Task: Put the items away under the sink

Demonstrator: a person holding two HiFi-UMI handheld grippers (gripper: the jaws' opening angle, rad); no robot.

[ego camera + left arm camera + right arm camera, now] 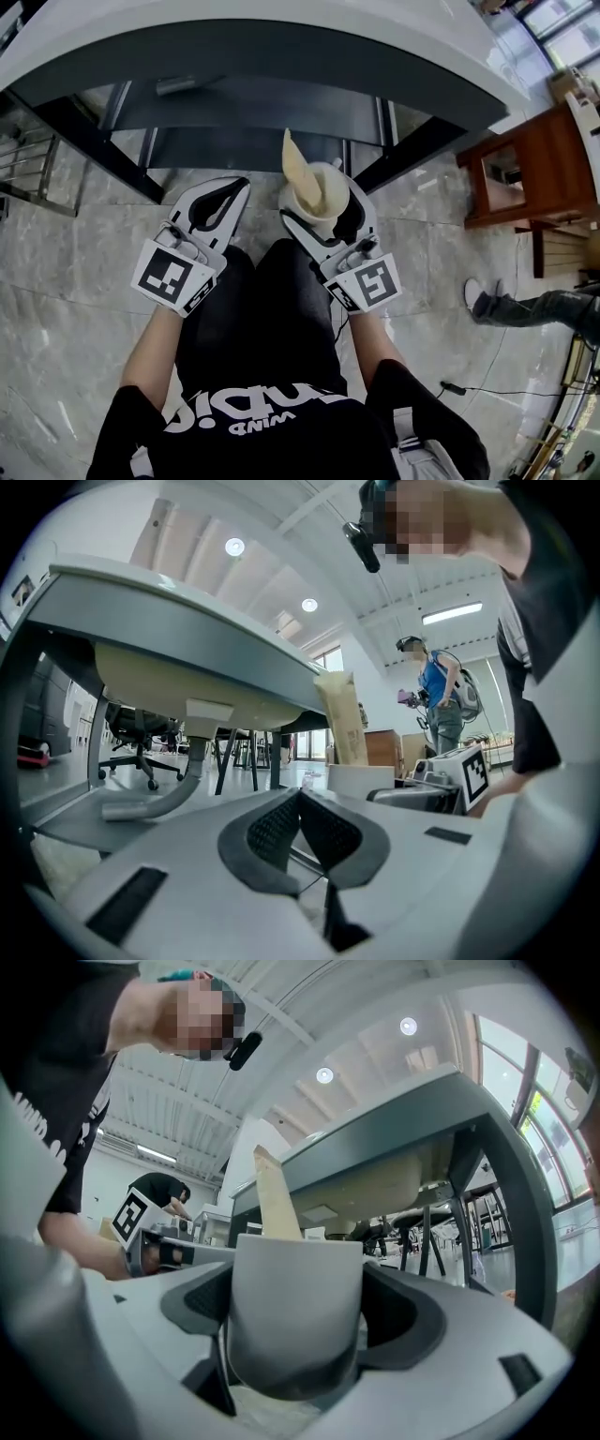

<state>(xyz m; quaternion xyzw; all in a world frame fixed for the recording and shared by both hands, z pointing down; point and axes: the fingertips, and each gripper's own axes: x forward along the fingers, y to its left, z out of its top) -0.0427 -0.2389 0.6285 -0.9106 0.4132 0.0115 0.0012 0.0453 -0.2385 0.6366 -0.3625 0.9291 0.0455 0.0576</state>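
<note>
Currently, your right gripper [323, 214] has its jaws closed around a white cup [295, 1316]; the pads press on both sides of the cup wall, and the cup stands upright between them. A tall beige piece [298, 167] sticks up out of the cup, leaning slightly; what it is made of cannot be read. You hold the cup in front of the sink [187, 682] and below its rim level, just short of the dark shelf [244, 145] that runs under the sink.

Your left gripper [223, 187] has its jaws closed together with nothing between them; the ribbed pads meet at the tips. It sits in front of the sink as well, just beside the right gripper and level with it, apart from the cup.

Under the sink, a grey drain pipe [159, 799] drops from the basin and bends to one side above the shelf. Both grippers are over a marble floor [84, 272] in front of the sink. A wooden cabinet [525, 169] stands well to the right of the sink. A second person [441, 700] stands well beyond the sink on the far side, with an office chair [136, 738] also behind it.
</note>
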